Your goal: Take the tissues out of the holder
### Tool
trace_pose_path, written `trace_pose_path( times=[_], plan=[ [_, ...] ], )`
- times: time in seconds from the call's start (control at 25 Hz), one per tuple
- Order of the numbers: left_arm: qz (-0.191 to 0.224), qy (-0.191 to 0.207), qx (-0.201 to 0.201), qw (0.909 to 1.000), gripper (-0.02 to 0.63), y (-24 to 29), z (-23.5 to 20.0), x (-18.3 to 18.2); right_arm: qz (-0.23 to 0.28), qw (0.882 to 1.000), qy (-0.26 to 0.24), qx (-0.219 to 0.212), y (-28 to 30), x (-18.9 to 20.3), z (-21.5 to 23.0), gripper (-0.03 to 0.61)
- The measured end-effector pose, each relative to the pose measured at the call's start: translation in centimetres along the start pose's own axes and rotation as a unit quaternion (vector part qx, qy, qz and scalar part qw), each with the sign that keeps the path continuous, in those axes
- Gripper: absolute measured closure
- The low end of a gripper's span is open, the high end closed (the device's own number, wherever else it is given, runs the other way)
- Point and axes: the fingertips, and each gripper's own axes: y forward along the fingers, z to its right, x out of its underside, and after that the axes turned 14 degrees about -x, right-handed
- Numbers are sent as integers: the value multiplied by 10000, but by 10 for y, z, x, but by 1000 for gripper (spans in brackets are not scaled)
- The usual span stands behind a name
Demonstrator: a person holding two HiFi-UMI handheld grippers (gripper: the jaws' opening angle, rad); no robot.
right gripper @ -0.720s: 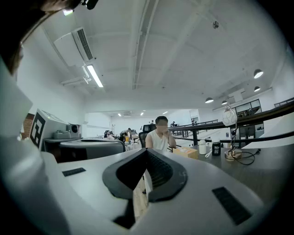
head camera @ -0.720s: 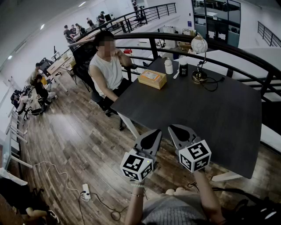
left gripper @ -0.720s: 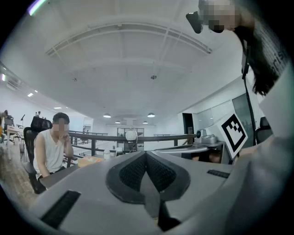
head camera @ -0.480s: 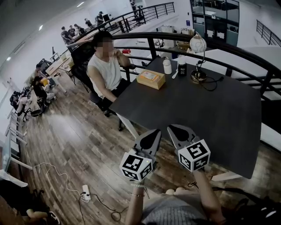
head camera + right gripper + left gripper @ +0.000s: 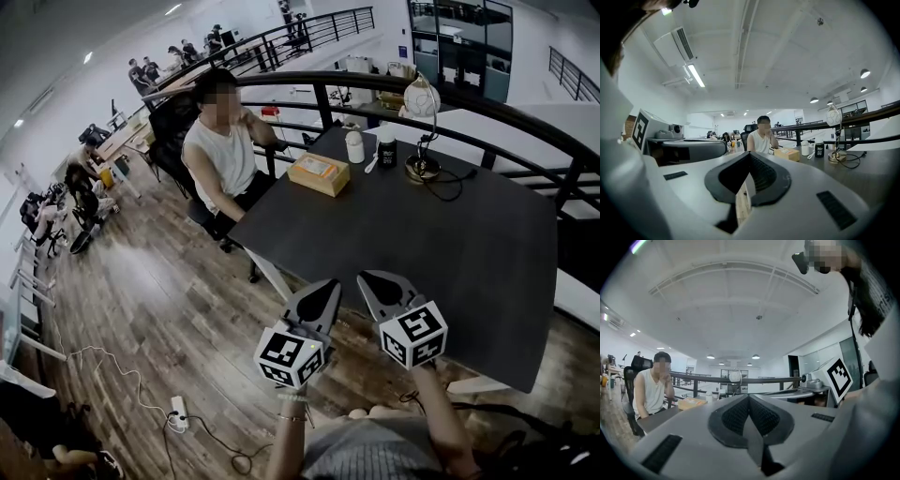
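Just off the table's (image 5: 422, 234) near edge, two empty grippers.
Jaws of the left gripper (image 5: 331, 283) and right gripper (image 5: 366, 277) are pressed together; the tissue holder (image 5: 319, 173) sits well apart, by the far left corner.

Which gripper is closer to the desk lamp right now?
Right. The right gripper is at the table's near edge, lamp far ahead-right; left gripper sits beside it, further left.

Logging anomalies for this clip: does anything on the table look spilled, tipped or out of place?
Nothing stands out. The tissue holder lies flat at the far end of the table. The white bottle, dark can and lamp stand upright beside it, and no spill shows.
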Motion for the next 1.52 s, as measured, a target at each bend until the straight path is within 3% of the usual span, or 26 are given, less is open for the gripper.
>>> trace_pose_path(
  times=[0.4, 0.76, 1.28, 1.52],
  plan=[
    [11, 94, -172, 9998, 606, 20, 3, -8, 334, 9985, 330, -274, -1, -15, 23, 566],
    [-33, -13, -356, 9994, 606, 42, -33, -6, 133, 9974, 413, -574, 44, -11, 28, 565],
    [-109, 13, 165, 9998, 606, 93, -114, -15, 113, 9988, 469, -53, 125, -30, 67, 565],
    [-194, -24, 481, 9986, 606, 112, -144, -3, 154, 9986, 469, 186, 160, -30, 80, 565]
  ],
)
